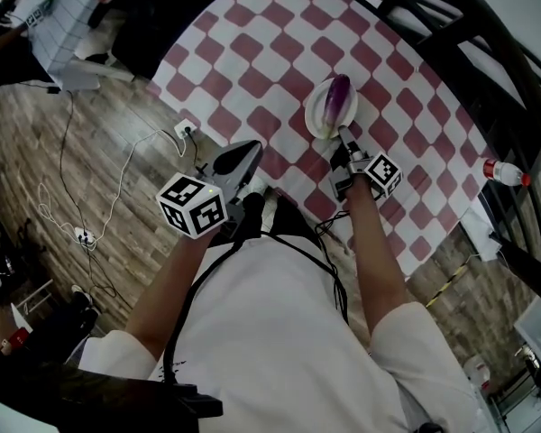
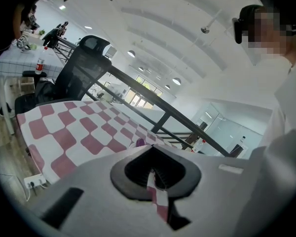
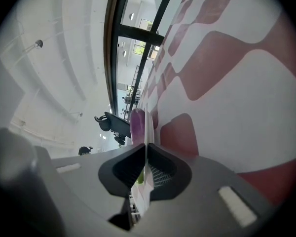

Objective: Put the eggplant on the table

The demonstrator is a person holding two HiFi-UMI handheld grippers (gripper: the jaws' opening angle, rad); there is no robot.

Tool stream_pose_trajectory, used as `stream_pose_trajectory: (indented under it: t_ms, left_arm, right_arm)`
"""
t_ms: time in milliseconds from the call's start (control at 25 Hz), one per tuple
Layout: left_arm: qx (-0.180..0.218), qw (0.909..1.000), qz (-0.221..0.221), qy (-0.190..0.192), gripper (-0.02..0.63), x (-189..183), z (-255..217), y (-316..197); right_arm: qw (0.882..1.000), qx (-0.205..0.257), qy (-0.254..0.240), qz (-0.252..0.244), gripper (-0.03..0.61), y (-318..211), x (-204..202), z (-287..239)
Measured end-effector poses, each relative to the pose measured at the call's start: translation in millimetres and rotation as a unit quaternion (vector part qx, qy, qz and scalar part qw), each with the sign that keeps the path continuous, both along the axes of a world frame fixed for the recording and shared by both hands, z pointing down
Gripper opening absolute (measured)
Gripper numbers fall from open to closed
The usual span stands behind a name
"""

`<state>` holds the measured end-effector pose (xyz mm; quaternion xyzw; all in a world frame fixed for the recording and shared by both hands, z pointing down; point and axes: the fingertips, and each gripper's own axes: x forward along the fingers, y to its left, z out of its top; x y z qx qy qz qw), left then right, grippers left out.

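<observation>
A purple eggplant [image 1: 339, 95] lies on a white plate [image 1: 316, 121] near the front edge of the table with the red-and-white checked cloth [image 1: 279, 34]. My right gripper [image 1: 343, 140] is shut on the plate's near rim. In the right gripper view the thin rim [image 3: 148, 127] runs between the jaws of the right gripper [image 3: 146, 149], with the eggplant [image 3: 136, 125] just beyond. My left gripper [image 1: 246, 154] sits at the table's left front edge. In the left gripper view a strip of checked cloth stands pinched between the jaws of the left gripper [image 2: 152, 174], and the eggplant's tip [image 2: 140, 142] peeks over them.
A black railing [image 1: 469, 25] runs along the table's far side. A red-capped bottle [image 1: 505, 172] lies at the right. Cables and a power strip [image 1: 83, 235] trail over the wooden floor on the left. A black office chair [image 2: 84, 63] stands behind the table.
</observation>
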<state>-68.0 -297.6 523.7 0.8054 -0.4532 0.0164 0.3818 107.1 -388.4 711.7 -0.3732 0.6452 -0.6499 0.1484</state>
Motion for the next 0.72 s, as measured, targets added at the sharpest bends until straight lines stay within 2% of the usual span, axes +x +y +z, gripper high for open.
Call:
stream_pose_trajectory:
  t_ms: [720]
  left_arm:
    - [-0.003, 0.9998, -0.019, -0.006, 0.006, -11, 4, 10]
  right_arm:
    - [0.996, -0.049, 0.073, 0.015, 0.023, 2, -4, 18]
